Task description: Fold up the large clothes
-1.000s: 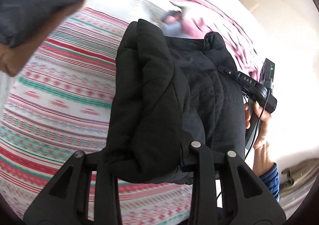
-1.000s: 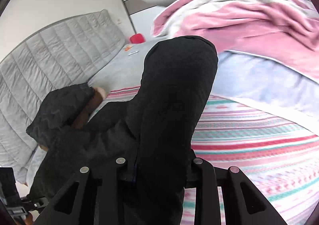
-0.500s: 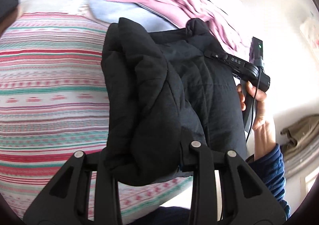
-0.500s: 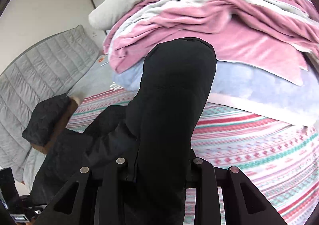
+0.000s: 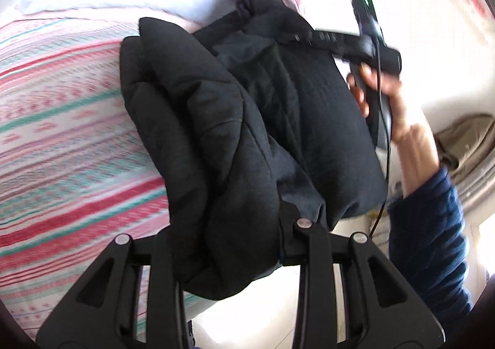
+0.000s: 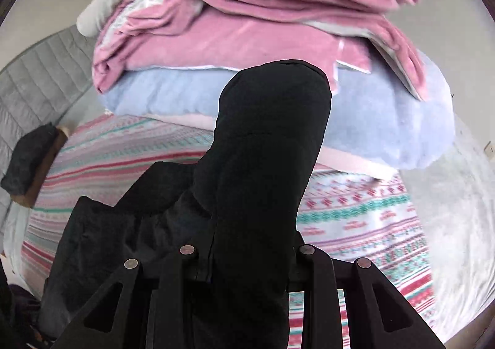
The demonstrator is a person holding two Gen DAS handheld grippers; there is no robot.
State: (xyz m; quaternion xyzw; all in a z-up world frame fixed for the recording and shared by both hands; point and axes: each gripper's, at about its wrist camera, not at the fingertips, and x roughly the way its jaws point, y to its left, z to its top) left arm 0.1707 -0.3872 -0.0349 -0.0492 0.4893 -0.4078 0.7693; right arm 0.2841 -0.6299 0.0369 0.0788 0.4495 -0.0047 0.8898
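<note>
Both grippers swung with the black puffer jacket (image 5: 222, 145) toward the pink blanket pile (image 6: 247, 18), left gripper (image 5: 229, 244) clamped on jacket, right gripper (image 6: 247, 256) too, over striped bed (image 5: 62, 120).

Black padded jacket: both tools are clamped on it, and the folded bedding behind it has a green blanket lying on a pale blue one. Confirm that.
One detail is wrong. The blanket on top of the pale blue one is pink, not green; the right wrist view shows it. Both tools do clamp the black padded jacket.

Bright bedroom: striped bedspread (image 6: 355, 210), stacked pink blankets (image 6: 247, 24), grey quilted headboard (image 6: 40, 80).
</note>
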